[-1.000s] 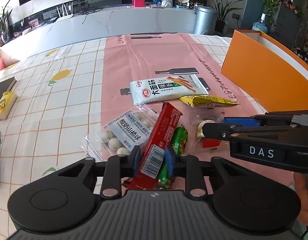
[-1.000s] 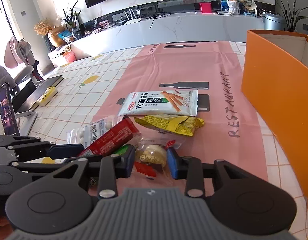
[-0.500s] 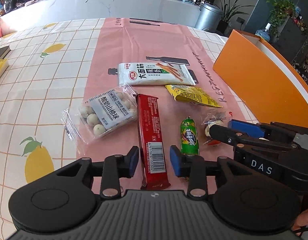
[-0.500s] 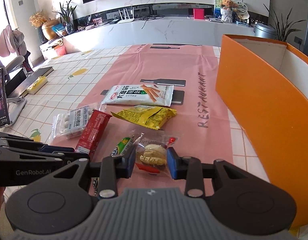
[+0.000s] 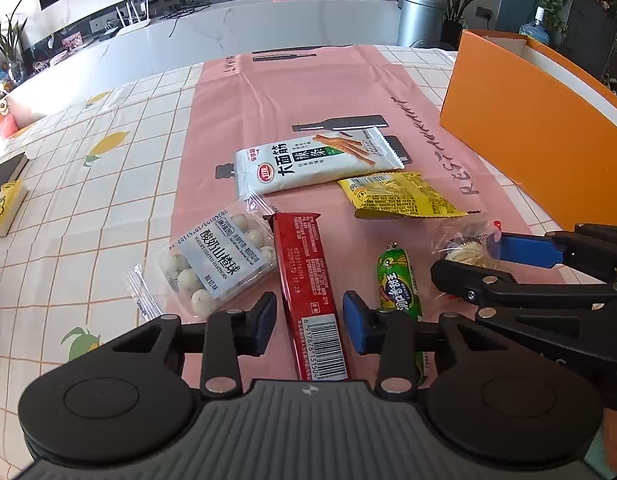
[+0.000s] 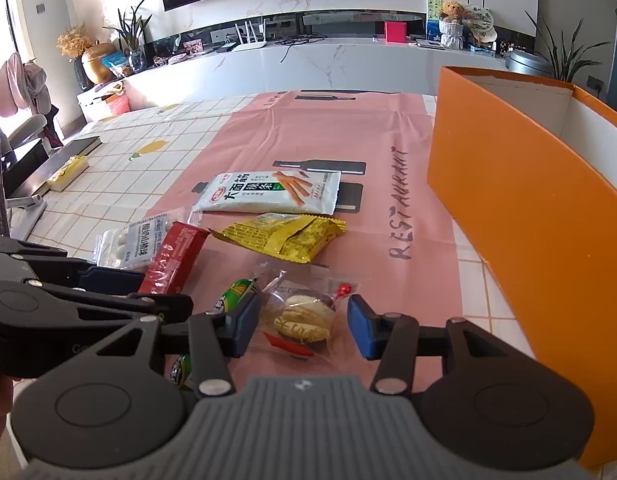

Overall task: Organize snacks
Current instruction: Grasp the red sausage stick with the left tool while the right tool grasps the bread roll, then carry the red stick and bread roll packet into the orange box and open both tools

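Left tool (image 5: 309, 322): released, straddling red bar (image 5: 310, 292) on worktop (image 5: 88, 208). Right tool (image 6: 303, 330): released, straddling clear-wrapped biscuit (image 6: 302, 322) lying near orange box (image 6: 528, 216).

The snacks lie packed together on the pink mat (image 5: 308, 92). The red bar (image 5: 310, 280) runs between the left gripper's (image 5: 309, 323) spread fingers, touching the hawthorn-ball bag (image 5: 218, 260) on one side, with the green sausage (image 5: 398, 280) just beside the other. The right gripper (image 6: 302, 328) straddles the clear pastry packet (image 6: 304, 316), crowding the sausage. The orange box (image 6: 528, 216) walls off the right edge. Beyond the white strip packet (image 5: 308, 164), the mat lies bare, as does the checked tabletop (image 5: 108, 208) to the left.
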